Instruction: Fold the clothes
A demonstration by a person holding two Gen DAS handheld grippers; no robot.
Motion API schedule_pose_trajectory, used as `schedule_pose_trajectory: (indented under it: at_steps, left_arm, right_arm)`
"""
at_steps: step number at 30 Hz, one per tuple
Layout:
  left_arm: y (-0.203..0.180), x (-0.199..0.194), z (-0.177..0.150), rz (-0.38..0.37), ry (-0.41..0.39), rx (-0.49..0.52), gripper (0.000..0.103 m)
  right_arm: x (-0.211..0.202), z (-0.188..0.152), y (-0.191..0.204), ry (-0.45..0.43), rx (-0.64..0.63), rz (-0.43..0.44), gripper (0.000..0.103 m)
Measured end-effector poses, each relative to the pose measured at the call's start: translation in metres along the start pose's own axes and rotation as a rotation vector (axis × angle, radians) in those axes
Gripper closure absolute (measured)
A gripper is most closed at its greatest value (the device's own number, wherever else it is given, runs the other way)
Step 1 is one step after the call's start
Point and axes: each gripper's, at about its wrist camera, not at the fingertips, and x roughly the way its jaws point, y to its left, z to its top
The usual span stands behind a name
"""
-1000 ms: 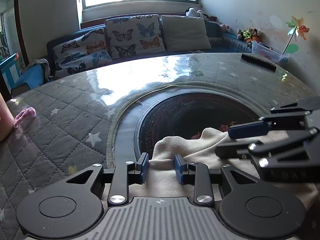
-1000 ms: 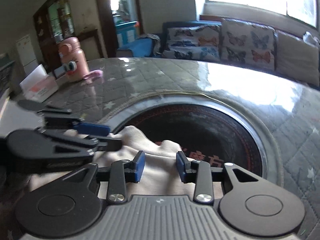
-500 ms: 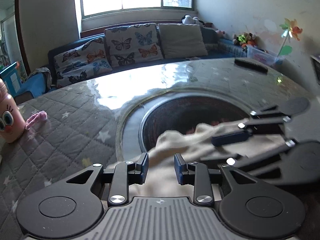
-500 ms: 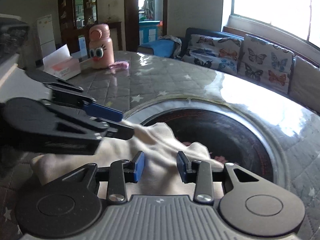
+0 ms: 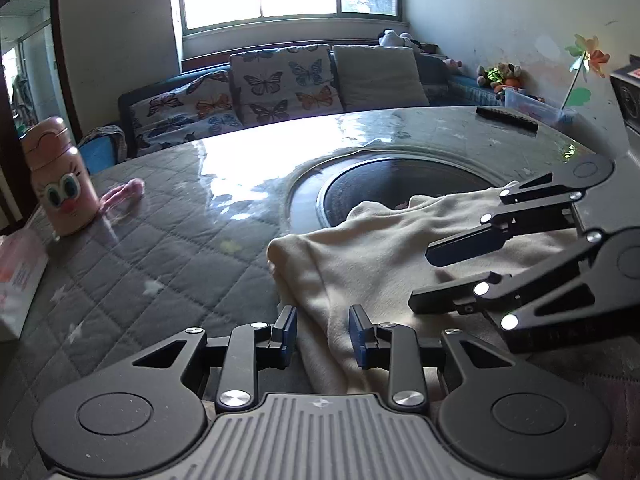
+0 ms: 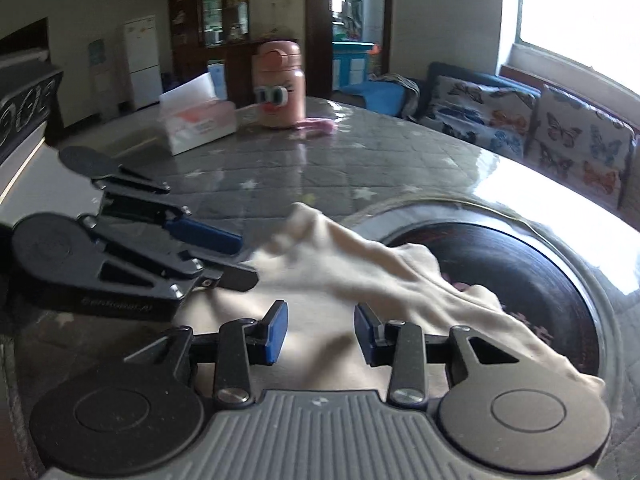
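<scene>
While the cream cloth garment (image 5: pixel 372 256) lies rumpled on the grey quilted, star-printed round table (image 5: pixel 160 272), its far end draped over the rim of the dark circular centre panel (image 5: pixel 400 184), my left gripper (image 5: pixel 323 334) is clamped on a bunched fold at the near edge. My right gripper (image 6: pixel 321 332) straddles the same garment just beside it, a blue pad either side of the fabric, but I cannot tell whether they press on it
</scene>
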Motion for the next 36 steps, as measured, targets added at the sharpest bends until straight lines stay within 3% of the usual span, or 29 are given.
schedule_pose_trajectory:
  at_steps: [5,7,9,14,17,21,29,32,36]
  left_arm:
    - [0.006,-0.009,-0.007,0.024,-0.003,-0.018,0.071]
    - [0.007,-0.012,-0.012,0.04,0.006,-0.021,0.071]
    - [0.008,-0.015,-0.014,0.055,0.008,-0.027,0.071]
    - [0.004,-0.033,-0.004,0.047,-0.064,-0.047,0.072]
    - [-0.009,-0.036,0.004,0.01,-0.092,-0.025,0.072]
    - [-0.028,-0.024,0.003,-0.035,-0.074,0.006,0.072]
    - [-0.034,-0.008,-0.015,-0.031,-0.017,0.025,0.072]
    - [-0.034,-0.01,-0.014,-0.025,-0.013,0.035,0.072]
    - [-0.035,-0.017,-0.004,-0.031,-0.038,0.028,0.072]
  right_arm:
    - [-0.004,-0.001,0.022,-0.006,-0.025,0.062,0.064]
    - [-0.001,-0.006,0.034,0.008,-0.075,0.06,0.057]
    - [-0.004,-0.008,0.037,0.004,-0.089,0.06,0.056]
    - [-0.027,-0.009,0.026,-0.018,-0.026,0.088,0.057]
    - [-0.043,-0.014,0.017,-0.017,-0.008,0.062,0.057]
    - [-0.057,-0.025,0.0,-0.007,0.046,0.028,0.057]
    - [-0.082,-0.066,-0.045,0.027,0.208,-0.081,0.056]
    - [-0.087,-0.082,-0.059,0.035,0.256,-0.078,0.058]
    - [-0.098,-0.077,-0.062,0.009,0.247,-0.093,0.058]
